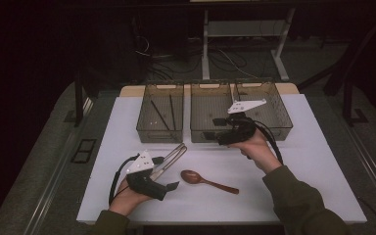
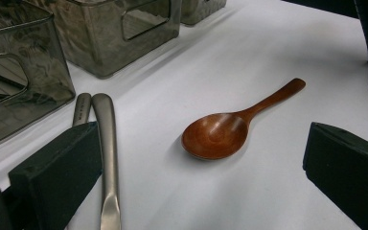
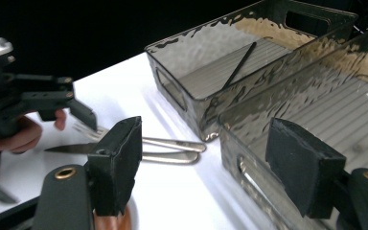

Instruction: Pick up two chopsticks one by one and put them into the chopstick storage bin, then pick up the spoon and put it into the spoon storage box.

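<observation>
Hand-held gripper (image 2: 201, 177) frames glossy brown wooden spoon (image 2: 230, 129).

We see a white table (image 1: 298, 186). At its far edge stands the left bin (image 1: 159, 133) with two black chopsticks (image 1: 157, 113) lying inside, and well apart the right bin (image 1: 280, 116). Beyond, cables (image 1: 225, 61) trail across the floor.

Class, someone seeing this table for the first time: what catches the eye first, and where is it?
The brown wooden spoon lies alone on the white table, near its front edge. Behind it stand three smoky see-through bins in a row. A metal fork and knife lie together by the left gripper.
</observation>
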The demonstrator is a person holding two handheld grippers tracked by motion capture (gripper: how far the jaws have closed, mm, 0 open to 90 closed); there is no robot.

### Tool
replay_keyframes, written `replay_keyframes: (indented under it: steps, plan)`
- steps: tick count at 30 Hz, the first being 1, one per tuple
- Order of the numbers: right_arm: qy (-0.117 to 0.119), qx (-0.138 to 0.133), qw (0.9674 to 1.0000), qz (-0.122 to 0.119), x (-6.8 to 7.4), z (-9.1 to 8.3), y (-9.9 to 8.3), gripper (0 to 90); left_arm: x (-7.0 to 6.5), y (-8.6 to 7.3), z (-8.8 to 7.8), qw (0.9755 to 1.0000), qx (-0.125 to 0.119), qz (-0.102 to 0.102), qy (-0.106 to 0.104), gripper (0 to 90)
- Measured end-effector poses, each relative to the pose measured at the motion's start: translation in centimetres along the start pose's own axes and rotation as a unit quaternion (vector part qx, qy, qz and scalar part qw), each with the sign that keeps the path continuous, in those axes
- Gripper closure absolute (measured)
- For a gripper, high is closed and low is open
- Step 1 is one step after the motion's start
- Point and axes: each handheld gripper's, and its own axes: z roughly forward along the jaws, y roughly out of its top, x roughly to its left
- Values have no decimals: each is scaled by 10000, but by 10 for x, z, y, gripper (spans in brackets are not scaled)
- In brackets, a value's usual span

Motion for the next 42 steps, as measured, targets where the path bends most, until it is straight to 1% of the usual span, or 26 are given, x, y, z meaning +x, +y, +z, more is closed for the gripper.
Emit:
replay_keyframes:
  steps: [6,10,12,16,20,23,26,30,31,33,35,37,38,40,42]
  plan:
    - [29,-102,9999,50,0,-20,-18,264,0,0,0,10000,3,6,6,0]
    - [8,-87,9999,60,1,-31,-31,252,1,0,0,10000,13,14,-8,0]
    - [4,-81,9999,101,1,-37,-38,249,0,0,0,10000,7,9,-4,0]
    - [-88,-14,9999,129,2,-48,-51,249,-1,0,0,10000,28,7,8,0]
    - [-115,20,9998,141,3,-60,-64,248,-1,0,1,10000,26,27,15,0]
    - [-174,-8,9997,160,4,-69,-74,247,-2,1,1,10000,16,23,24,0]
    - [-256,-38,9995,194,4,-76,-86,233,-3,1,1,10000,36,30,33,0]
    - [-427,-23,9989,168,5,-82,-101,208,-3,1,0,10000,28,44,38,0]
    - [-451,11,9988,185,6,-84,-105,195,-3,1,0,10000,29,69,45,0]
    - [-561,67,9983,137,9,-85,-112,194,-3,1,0,10000,30,34,50,0]
    - [-513,145,9985,119,11,-88,-118,194,-4,1,0,10000,25,27,54,0]
    - [-533,189,9984,49,13,-90,-125,193,-4,1,0,10000,20,33,47,0]
    - [-570,212,9981,39,14,-90,-128,189,-4,1,0,10000,20,30,47,0]
    - [-689,317,9971,-54,15,-92,-134,185,-4,1,0,10000,29,24,35,0]
    - [-754,385,9964,-72,15,-96,-140,184,-3,1,0,10000,64,39,30,0]
